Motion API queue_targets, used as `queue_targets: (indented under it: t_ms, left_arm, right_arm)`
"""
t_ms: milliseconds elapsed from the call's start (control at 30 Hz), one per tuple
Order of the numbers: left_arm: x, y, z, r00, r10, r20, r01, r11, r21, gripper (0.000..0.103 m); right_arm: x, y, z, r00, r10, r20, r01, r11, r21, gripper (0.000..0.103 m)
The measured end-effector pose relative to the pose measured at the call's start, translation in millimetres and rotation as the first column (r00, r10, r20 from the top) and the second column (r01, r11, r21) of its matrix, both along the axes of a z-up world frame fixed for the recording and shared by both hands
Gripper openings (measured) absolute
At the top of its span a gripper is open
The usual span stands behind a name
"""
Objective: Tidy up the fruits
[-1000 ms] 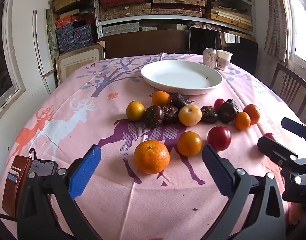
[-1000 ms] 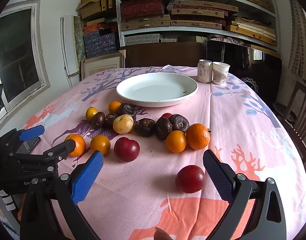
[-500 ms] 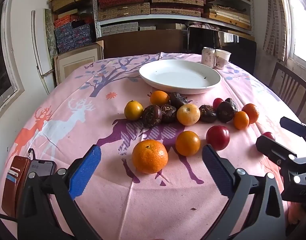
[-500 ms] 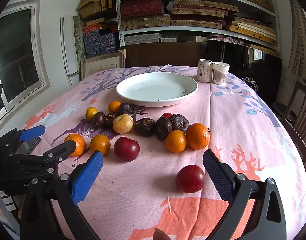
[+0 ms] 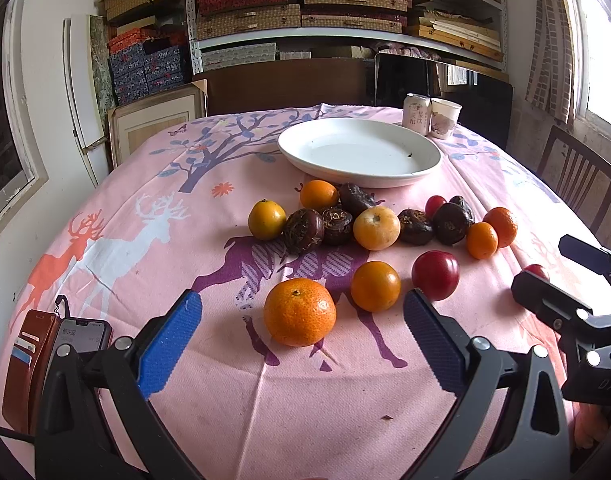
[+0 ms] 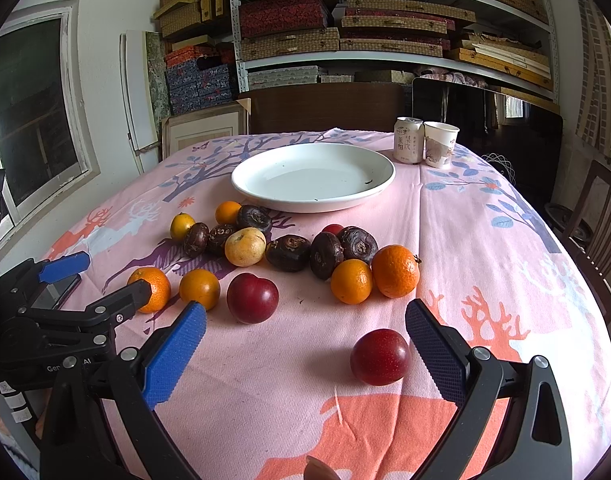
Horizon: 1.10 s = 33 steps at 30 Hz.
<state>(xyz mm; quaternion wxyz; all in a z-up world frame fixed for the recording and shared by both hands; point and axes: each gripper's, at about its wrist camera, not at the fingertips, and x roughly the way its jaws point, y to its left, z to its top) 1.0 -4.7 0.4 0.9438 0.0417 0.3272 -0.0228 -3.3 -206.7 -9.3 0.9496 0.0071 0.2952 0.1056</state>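
Several fruits lie loose on the pink tablecloth in front of an empty white plate [image 5: 359,152], which also shows in the right wrist view [image 6: 313,176]. My left gripper [image 5: 301,320] is open, with a large orange [image 5: 299,312] just ahead between its fingers, beside a smaller orange [image 5: 375,286] and a red plum [image 5: 435,276]. My right gripper [image 6: 305,336] is open and empty, with a red plum [image 6: 379,356] close to its right finger. Dark round fruits [image 6: 287,252] and yellow fruits [image 6: 245,246] sit in a row farther back.
A can [image 6: 409,140] and a paper cup [image 6: 439,144] stand behind the plate at the right. A phone in a brown wallet case [image 5: 49,344] lies at the table's left edge. A chair [image 5: 577,176] stands to the right, and shelves of boxes line the back wall.
The left wrist view has shifted very slightly, so the fruits sit a touch lower-left. Both grippers stay open and no fruit has moved.
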Motion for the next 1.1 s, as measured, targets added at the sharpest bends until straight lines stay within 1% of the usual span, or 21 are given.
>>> queue_targets:
  t_ms: [167,200,1100]
  left_arm:
    - [1.2,-2.0,-2.2,1.0,0.0,-0.005,0.0,1.0,-0.001,0.099]
    - [2.9,2.6,-6.3,1.0,0.001,-0.007,-0.001,1.0,-0.004,0.099]
    - [3.6,2.3,-8.0,1.0,0.002,-0.011,-0.002,1.0,-0.004,0.099]
  right_arm:
    - [0.4,-0.3,-0.2,1.0,-0.001,-0.001,0.001,1.0,0.001,0.1]
    - [0.4,-0.2,-0.1,1.0,0.0,-0.001,0.0,1.0,0.001,0.1]
    - [-1.4,-0.5,1.5,1.0,0.001,0.0,-0.001,1.0,0.002,0.1]
